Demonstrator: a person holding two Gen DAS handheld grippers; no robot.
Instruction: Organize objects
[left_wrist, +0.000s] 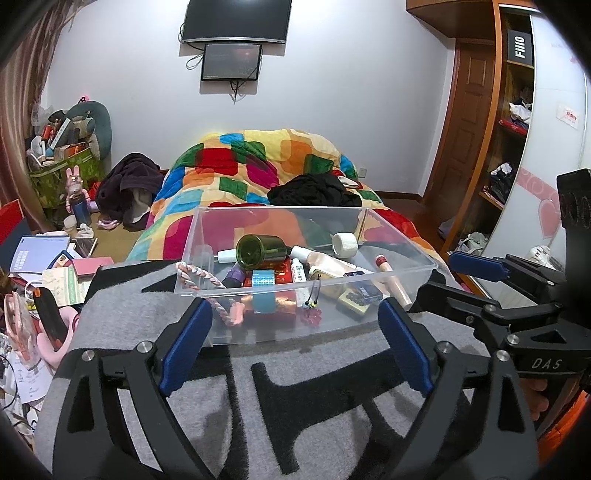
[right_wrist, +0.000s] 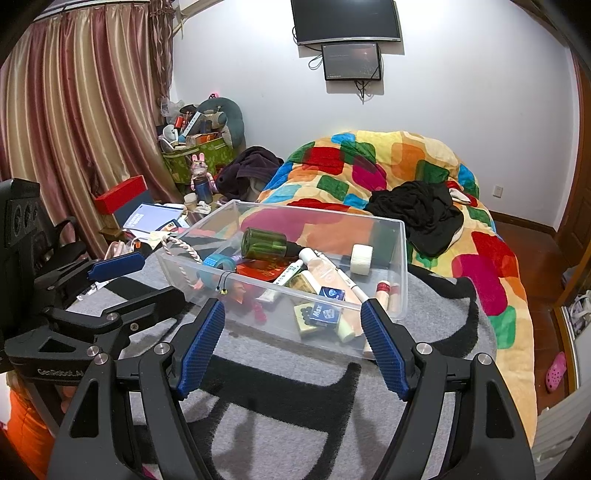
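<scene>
A clear plastic bin (left_wrist: 402, 273) (right_wrist: 400, 258) stands on a grey and black blanket (left_wrist: 155, 325) (right_wrist: 443, 343). Inside lie a green glass bottle (left_wrist: 258, 252) (right_wrist: 264, 243), a white tape roll (left_wrist: 344, 244) (right_wrist: 361, 259), a blue tape roll (left_wrist: 263, 277) (right_wrist: 218, 263), tubes, small boxes and a red packet. A pink braided cord (left_wrist: 199, 275) (right_wrist: 183, 248) hangs over the bin's left rim. My left gripper (left_wrist: 295, 332) is open and empty just before the bin's near wall. My right gripper (right_wrist: 293, 332) is open and empty at the same wall, and shows at right in the left wrist view (left_wrist: 476, 266).
A bed with a bright patchwork quilt (left_wrist: 258, 162) (right_wrist: 388, 162) and black clothes (left_wrist: 314, 190) (right_wrist: 421, 206) lies behind the bin. Books and papers (left_wrist: 40, 254) clutter the left. A green storage bag (right_wrist: 199, 155) stands by the curtain (right_wrist: 74, 122). A wardrobe (left_wrist: 517, 122) is at right.
</scene>
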